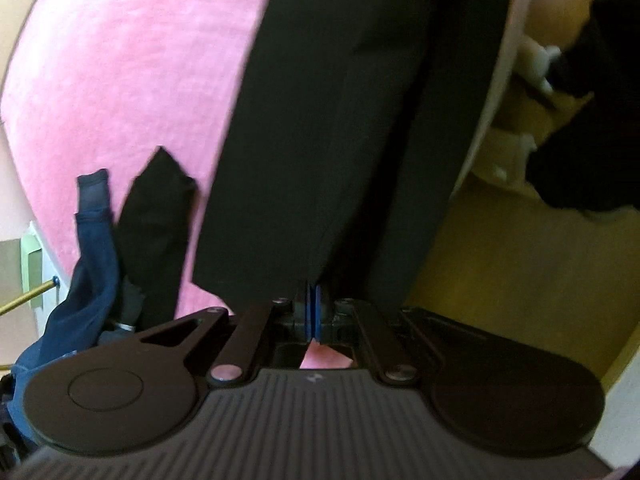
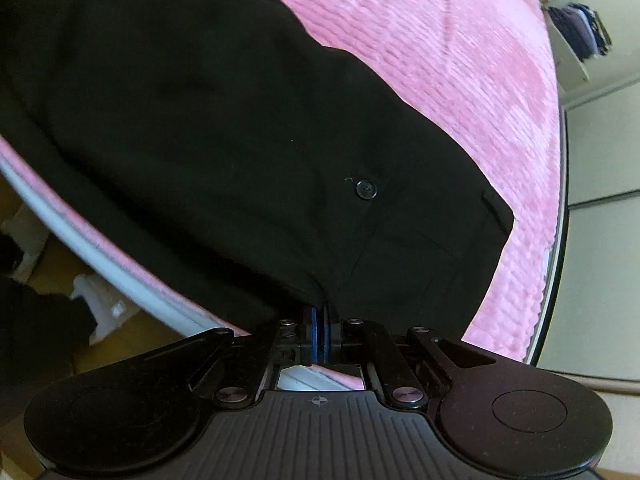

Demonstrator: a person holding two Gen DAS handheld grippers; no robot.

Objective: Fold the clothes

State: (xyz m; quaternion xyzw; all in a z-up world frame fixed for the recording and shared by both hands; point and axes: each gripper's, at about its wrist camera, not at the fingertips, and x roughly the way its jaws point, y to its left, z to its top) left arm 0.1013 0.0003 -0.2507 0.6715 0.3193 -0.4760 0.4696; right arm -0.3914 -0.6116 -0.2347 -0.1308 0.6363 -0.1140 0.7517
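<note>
A pair of black trousers (image 1: 344, 120) lies stretched over a pink blanket (image 1: 132, 92). In the left wrist view my left gripper (image 1: 315, 300) is shut on the hem end of the trousers, its blue pads pinching the cloth. In the right wrist view the black trousers (image 2: 192, 120) show a small button (image 2: 366, 189) and a pocket seam near the waist. My right gripper (image 2: 319, 320) is shut on the waist edge, which hangs over the near side of the pink blanket (image 2: 460, 80).
A dark blue garment (image 1: 86, 264) and a small black cloth piece (image 1: 158, 216) lie at the blanket's left edge. Yellow floor (image 1: 512, 272) and white clutter (image 1: 516, 152) lie to the right. A white bed edge (image 2: 104, 256) runs below the blanket. Folded dark clothes (image 2: 580, 32) sit far right.
</note>
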